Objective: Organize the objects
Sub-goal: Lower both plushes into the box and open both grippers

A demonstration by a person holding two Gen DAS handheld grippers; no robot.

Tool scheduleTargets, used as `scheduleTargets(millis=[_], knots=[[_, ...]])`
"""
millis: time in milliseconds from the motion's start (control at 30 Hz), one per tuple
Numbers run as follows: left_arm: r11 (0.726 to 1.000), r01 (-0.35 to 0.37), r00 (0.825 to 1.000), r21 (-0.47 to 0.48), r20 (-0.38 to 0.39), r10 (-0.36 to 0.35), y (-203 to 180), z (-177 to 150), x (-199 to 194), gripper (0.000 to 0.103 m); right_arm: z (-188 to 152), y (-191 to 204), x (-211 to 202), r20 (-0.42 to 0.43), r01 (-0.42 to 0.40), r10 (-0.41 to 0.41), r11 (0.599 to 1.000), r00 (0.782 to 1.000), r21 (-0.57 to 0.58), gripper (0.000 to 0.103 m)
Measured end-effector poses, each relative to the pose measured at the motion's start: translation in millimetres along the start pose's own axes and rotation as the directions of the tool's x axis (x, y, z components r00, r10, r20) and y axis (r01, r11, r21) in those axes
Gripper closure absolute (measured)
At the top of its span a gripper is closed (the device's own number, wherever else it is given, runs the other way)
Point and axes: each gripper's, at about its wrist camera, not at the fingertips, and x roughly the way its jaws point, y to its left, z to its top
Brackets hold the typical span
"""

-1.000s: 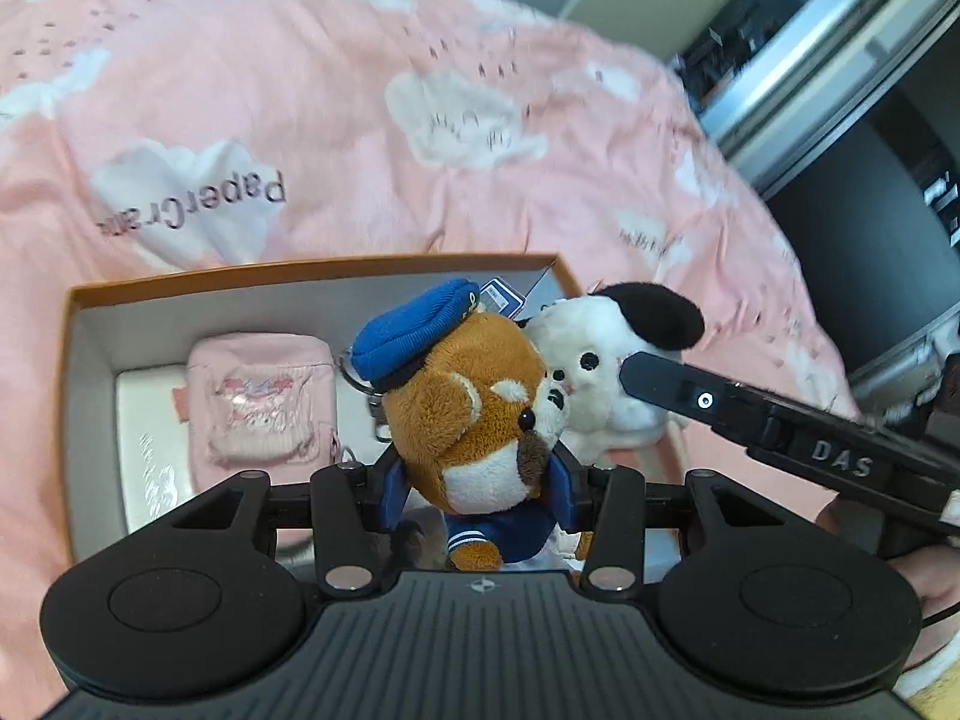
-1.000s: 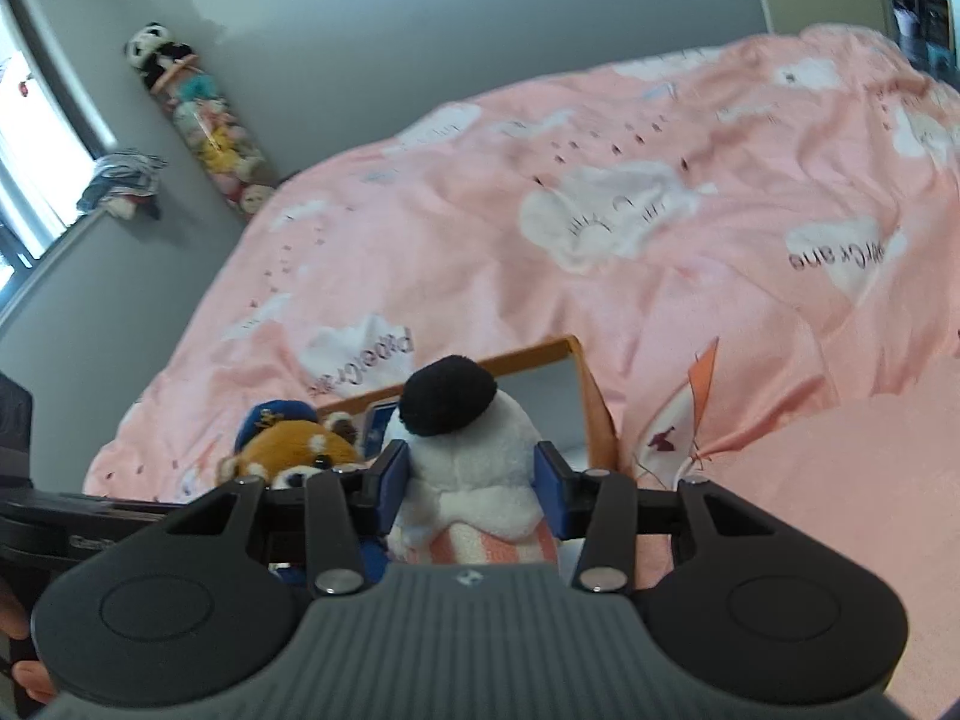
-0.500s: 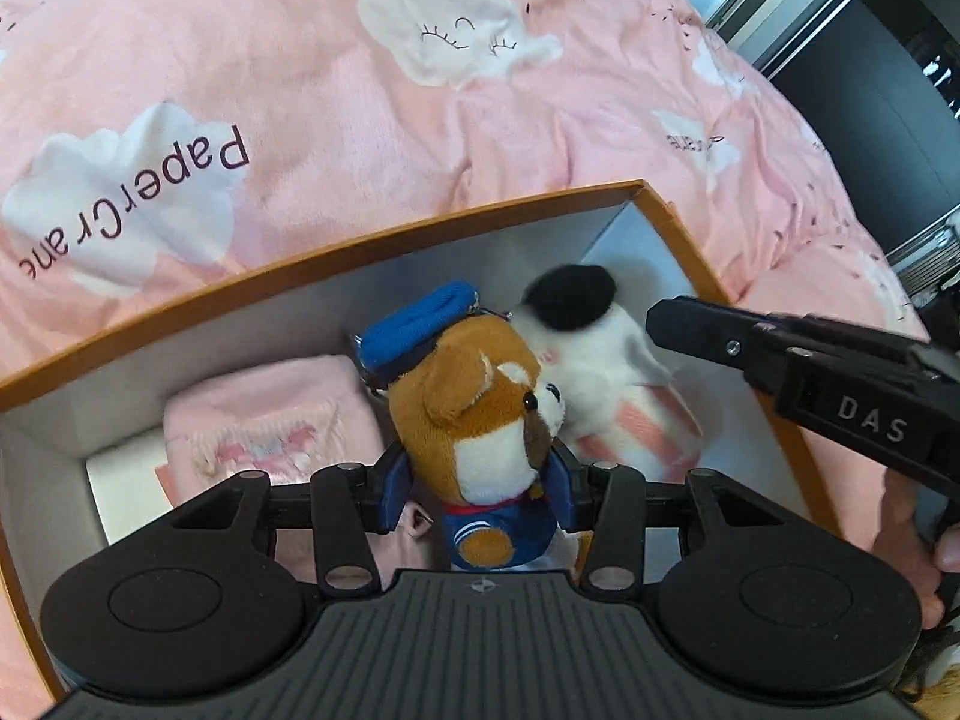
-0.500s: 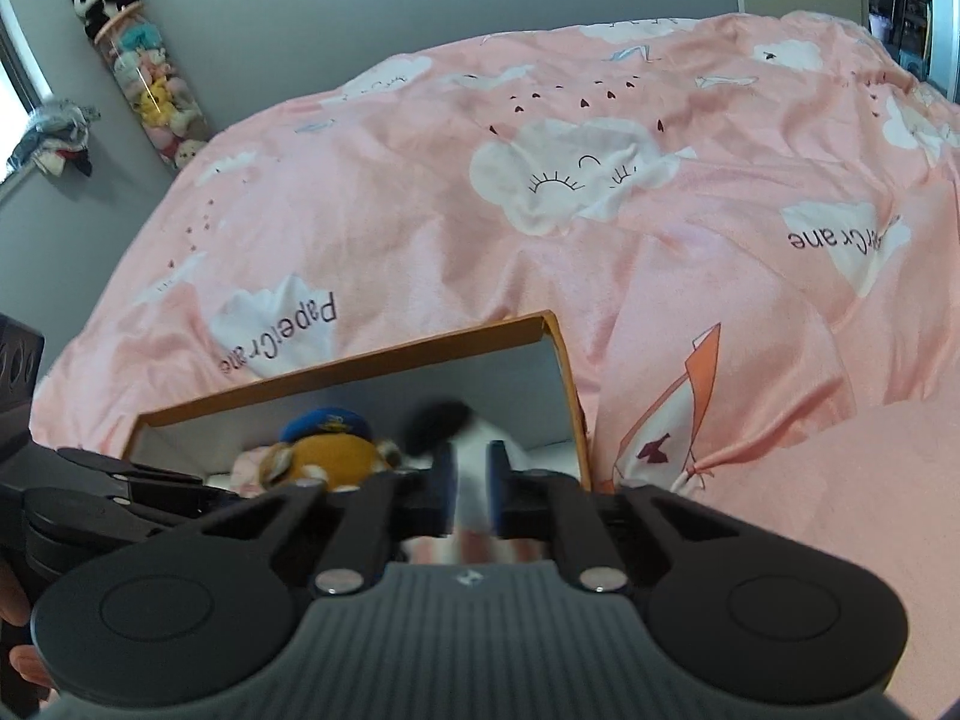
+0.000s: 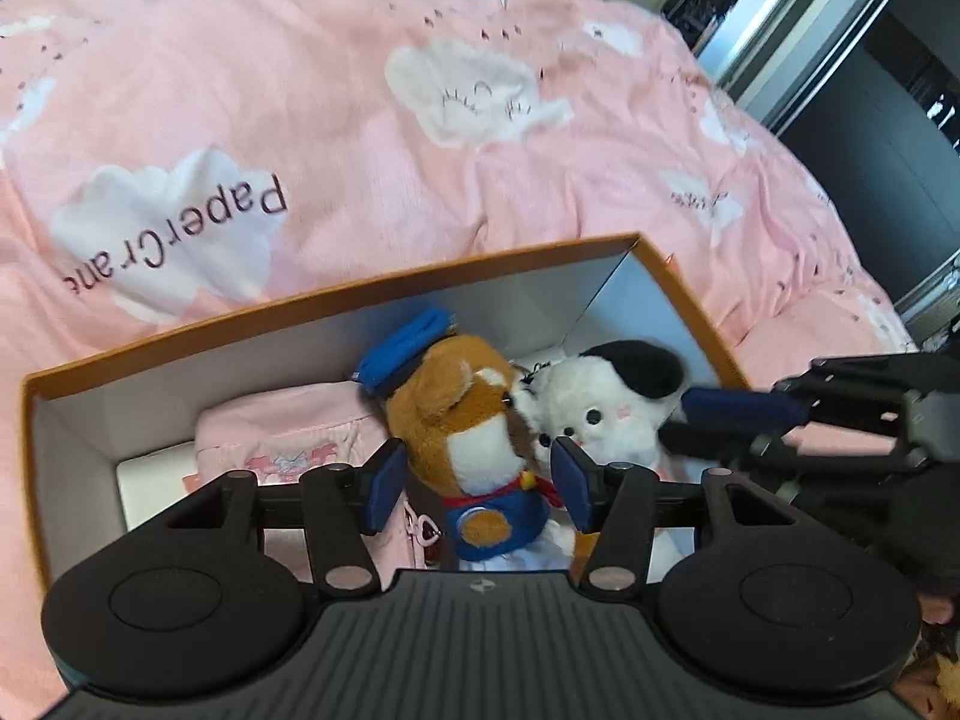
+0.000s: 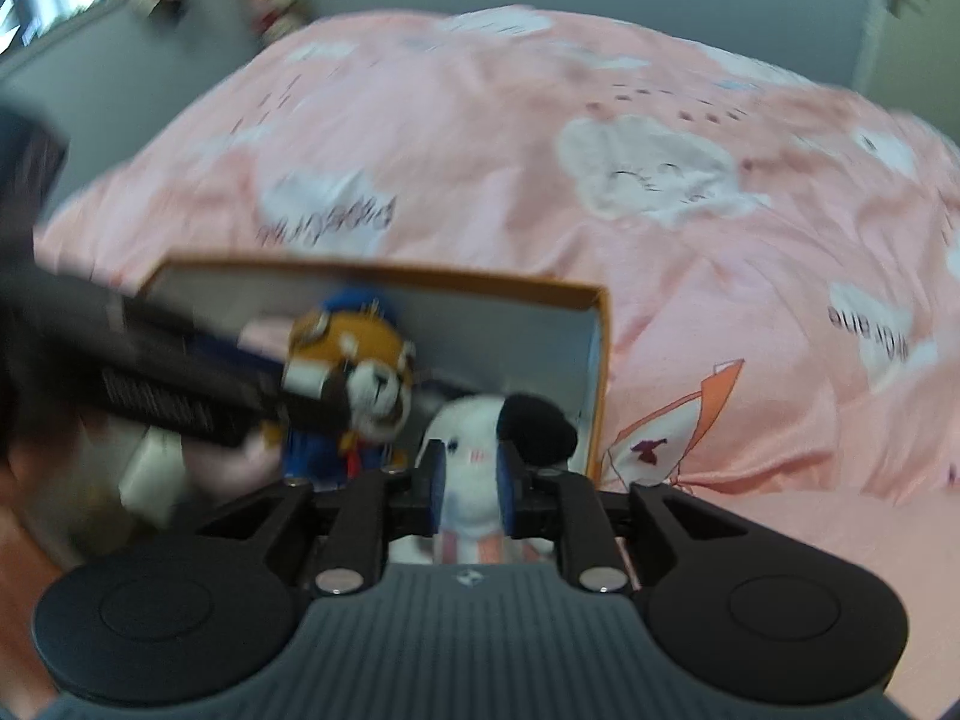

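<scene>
Two plush toys sit side by side inside an orange-rimmed cardboard box resting on a pink cloud-print bedspread. The brown bear in a blue cap stands between the blue pads of the left gripper, whose jaws have just been opening and now stand apart from the toy's sides, a sliver of gap showing on each side. Just beside it, toward the box's right end wall, the white puppy with a black ear is framed by the right gripper; its jaws have just been opening a little, yet in the blurred right wrist view the narrow-set pads look pressed against the puppy's head. From the left wrist view, that gripper reaches in from the right, level with the puppy's cheek. A pink pouch lies at the bear's left, over a white item on the box floor.
</scene>
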Motion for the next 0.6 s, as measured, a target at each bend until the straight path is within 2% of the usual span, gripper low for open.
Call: scheduleTargets(millis=[67,133,233,367,500,600], knots=[[1.000,-0.018,0.999,0.004,0.039,0.018,-2,-1,-7,0.043,-5,4,0,-0.023,0.003,-0.005,0.996,1.000,-0.085,0.081],[0.999,-0.049,0.996,0.002,0.077,0.049,-6,0,-7,0.056,-8,7,3,-0.047,0.004,-0.012,0.988,0.999,-0.156,0.081],[0.995,-0.087,0.992,-0.054,0.083,0.091,-3,6,4,0.063,-11,10,7,-0.074,0.004,-0.021,0.975,0.997,-0.221,0.081],[0.990,-0.084,0.993,-0.114,0.076,0.093,5,8,13,0.064,-12,12,12,-0.088,0.004,-0.029,0.965,0.996,-0.263,0.081],[0.988,-0.090,0.994,-0.124,0.053,0.097,5,9,15,0.064,-13,16,21,-0.101,0.003,-0.037,0.947,0.994,-0.320,0.083],[0.991,-0.029,0.999,-0.130,0.034,0.034,5,9,19,0.065,-11,22,30,-0.107,0.017,-0.060,0.933,0.992,-0.359,0.082]])
